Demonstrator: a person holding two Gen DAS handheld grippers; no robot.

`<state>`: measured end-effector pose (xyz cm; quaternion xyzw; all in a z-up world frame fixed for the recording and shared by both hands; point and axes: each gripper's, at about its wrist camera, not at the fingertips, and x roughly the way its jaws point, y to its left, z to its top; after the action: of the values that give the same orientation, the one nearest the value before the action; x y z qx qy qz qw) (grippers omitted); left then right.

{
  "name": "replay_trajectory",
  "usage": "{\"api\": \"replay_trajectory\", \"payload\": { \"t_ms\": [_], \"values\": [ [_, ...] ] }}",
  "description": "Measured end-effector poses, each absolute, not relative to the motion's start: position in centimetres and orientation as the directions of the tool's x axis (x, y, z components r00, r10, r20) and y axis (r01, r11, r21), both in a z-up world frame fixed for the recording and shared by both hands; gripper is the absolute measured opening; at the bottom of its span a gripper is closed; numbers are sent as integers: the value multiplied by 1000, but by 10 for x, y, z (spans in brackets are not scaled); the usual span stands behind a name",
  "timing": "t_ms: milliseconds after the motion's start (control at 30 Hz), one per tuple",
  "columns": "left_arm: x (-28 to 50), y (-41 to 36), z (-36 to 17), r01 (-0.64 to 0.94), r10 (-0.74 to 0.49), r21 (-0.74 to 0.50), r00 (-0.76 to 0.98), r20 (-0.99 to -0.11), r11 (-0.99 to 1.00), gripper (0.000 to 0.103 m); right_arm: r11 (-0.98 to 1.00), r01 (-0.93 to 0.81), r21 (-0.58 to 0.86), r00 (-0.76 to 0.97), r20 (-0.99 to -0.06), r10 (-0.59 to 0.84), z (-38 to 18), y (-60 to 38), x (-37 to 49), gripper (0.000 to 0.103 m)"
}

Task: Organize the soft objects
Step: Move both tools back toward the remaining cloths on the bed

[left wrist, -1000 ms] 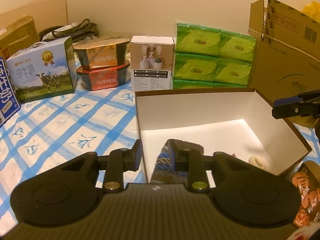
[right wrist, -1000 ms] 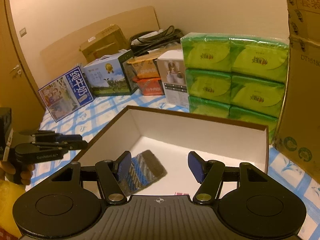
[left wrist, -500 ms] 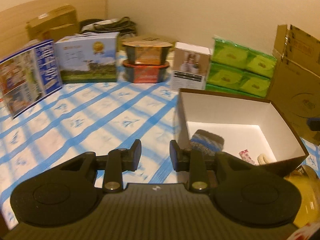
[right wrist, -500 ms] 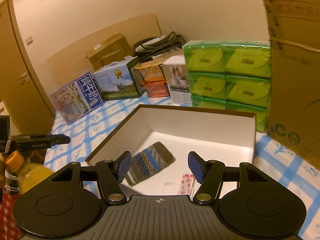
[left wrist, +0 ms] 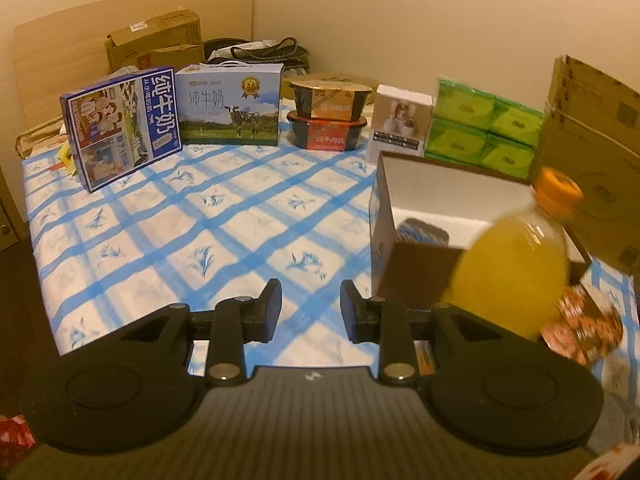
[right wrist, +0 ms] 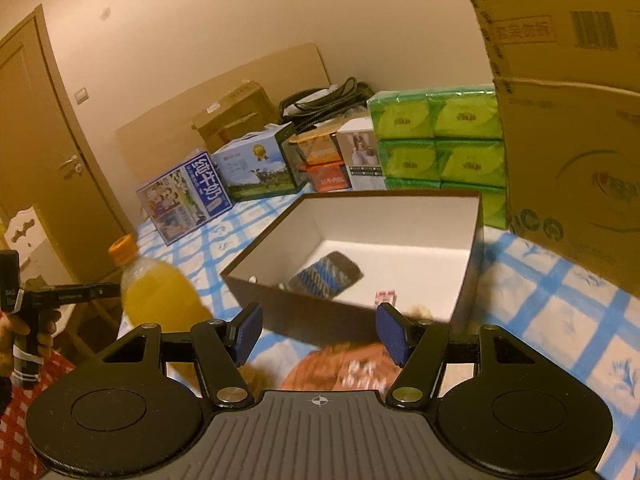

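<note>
Grippers both empty above the checked cloth.
Left gripper (left wrist: 310, 306) narrowly parted, right gripper (right wrist: 319, 333) wide; striped knit piece (right wrist: 326, 273) lying inside open box (right wrist: 474, 240), centre right.

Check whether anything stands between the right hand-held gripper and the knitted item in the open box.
Yes. The box's near wall rises between the right hand-held gripper and the knitted item on the box floor. A blurred orange packet also lies just below the open jaws. The box is open on top.
</note>
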<state>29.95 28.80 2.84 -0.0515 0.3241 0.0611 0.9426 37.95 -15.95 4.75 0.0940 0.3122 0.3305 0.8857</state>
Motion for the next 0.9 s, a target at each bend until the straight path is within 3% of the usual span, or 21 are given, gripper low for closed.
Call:
{"api": "replay_trajectory", "payload": {
  "t_ms": [367, 900],
  "values": [
    [226, 227, 7, -91, 33, -57, 761, -648, 994, 35, 800, -484, 353, 601, -530, 598, 24, -185, 301, 73],
    [174, 113, -42, 34, -92, -95, 695, -713, 995, 42, 825, -481, 297, 550, -631, 548, -42, -169, 222, 75]
  ]
}}
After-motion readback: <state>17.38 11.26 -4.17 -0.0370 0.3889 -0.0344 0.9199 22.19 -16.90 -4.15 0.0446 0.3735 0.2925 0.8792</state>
